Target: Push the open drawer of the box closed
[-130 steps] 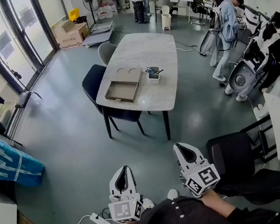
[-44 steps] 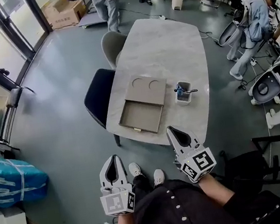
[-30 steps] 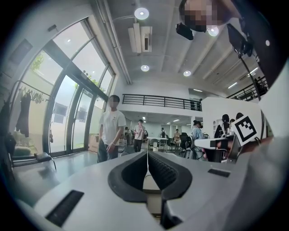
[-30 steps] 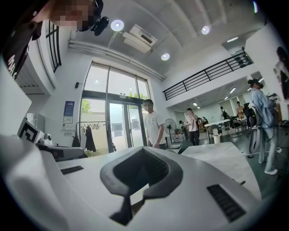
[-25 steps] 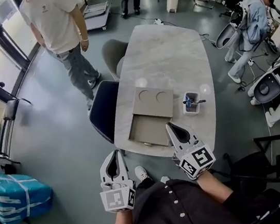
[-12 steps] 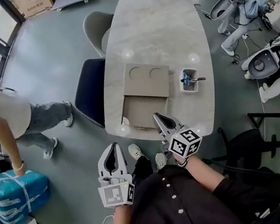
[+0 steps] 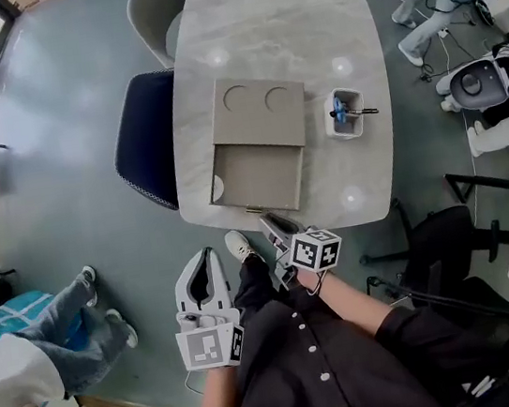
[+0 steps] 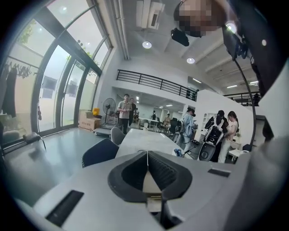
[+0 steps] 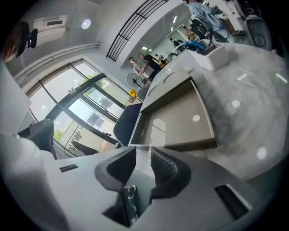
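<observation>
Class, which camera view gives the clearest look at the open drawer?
The head view: it shows the whole drawer from above, pulled out of the box toward the near edge of the table. The right gripper view shows it close but tilted and skewed. The left gripper view shows almost none of it.

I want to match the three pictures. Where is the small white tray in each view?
Head view: white tray right of the box.
Left gripper view: white tray tiny, right of centre.
Right gripper view: white tray top right, beyond the drawer.
Shared landmark: dark blue chair, in all three.
</observation>
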The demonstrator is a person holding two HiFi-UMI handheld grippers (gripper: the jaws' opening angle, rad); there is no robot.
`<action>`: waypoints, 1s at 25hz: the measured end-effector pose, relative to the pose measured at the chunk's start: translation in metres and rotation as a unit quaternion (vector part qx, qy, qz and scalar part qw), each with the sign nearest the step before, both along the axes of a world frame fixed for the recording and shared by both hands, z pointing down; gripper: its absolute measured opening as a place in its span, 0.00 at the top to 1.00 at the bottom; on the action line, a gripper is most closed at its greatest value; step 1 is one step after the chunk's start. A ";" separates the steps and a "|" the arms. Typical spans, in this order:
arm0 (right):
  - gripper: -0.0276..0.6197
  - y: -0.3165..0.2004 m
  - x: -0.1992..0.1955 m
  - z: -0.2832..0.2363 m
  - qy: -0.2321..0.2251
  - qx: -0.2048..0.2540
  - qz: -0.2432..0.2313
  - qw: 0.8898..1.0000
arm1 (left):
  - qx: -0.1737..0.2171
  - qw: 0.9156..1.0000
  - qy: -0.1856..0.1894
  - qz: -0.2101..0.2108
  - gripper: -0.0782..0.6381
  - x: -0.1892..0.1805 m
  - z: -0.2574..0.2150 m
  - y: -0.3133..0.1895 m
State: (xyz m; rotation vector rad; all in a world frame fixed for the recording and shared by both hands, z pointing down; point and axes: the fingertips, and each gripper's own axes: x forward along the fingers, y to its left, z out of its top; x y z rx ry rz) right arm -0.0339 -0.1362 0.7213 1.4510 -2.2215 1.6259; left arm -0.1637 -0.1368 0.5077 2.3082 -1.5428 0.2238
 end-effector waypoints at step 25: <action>0.89 -0.014 -0.005 0.045 -0.112 -0.089 0.077 0.987 | -0.032 0.999 -0.004 0.014 0.87 0.008 0.017 -0.009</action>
